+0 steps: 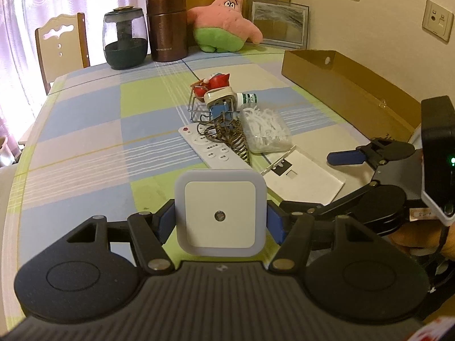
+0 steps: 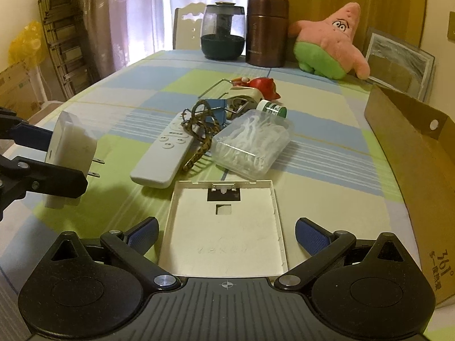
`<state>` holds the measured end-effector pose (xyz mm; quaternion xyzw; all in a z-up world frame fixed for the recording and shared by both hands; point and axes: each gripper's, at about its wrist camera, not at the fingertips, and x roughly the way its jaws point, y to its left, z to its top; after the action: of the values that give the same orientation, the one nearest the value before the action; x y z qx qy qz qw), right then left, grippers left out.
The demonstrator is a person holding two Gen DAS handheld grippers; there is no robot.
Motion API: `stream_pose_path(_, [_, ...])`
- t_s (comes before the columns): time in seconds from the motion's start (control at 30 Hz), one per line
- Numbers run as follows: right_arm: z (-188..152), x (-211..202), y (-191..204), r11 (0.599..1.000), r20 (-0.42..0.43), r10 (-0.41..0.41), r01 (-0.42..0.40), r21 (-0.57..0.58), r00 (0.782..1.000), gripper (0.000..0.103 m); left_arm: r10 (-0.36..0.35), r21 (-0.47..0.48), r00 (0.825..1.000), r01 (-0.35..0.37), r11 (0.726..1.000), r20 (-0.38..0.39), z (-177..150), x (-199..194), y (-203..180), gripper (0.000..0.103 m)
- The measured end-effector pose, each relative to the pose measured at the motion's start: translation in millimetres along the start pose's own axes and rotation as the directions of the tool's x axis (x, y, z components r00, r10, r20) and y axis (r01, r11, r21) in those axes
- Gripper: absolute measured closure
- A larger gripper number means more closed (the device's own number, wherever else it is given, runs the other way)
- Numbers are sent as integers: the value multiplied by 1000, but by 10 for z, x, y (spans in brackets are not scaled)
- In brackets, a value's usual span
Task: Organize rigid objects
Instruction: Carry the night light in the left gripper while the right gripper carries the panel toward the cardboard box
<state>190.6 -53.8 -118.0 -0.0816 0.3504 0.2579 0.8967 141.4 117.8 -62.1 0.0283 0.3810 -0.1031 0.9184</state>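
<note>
left gripper [image 1: 221, 218] pinching night light [image 1: 221, 213] by its side edges, low centre of frame; likely light, stiff, slick plastic, prongs best left clear. right gripper [image 2: 226, 237] spread wide, straddling flat white panel [image 2: 224, 227] at lower centre.

remote [image 2: 163, 153] left of floss box [image 2: 251, 146] | flat panel [image 2: 224, 227] in front | cardboard box [image 2: 412, 153] far right

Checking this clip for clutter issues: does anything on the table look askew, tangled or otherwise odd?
Yes. A speckled coiled cord lies tangled across the white remote and the blue clip in the heap mid-table. The flat white panel lies inside-up between the open right gripper fingers. Nothing looks spilled.
</note>
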Motion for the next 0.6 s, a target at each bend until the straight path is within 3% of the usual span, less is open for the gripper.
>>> stream_pose_path(0.17, [0,-2,3,1000,-1,-2,2,-7,1000,20,-3,-3,1000,3,1000,-1,8,17,-25,42])
stream_pose_path(0.6, [31,-371,-161,996,22,-13,11,85,1000,20,38,-20,999,-38,999,-13,84,11,-149,42])
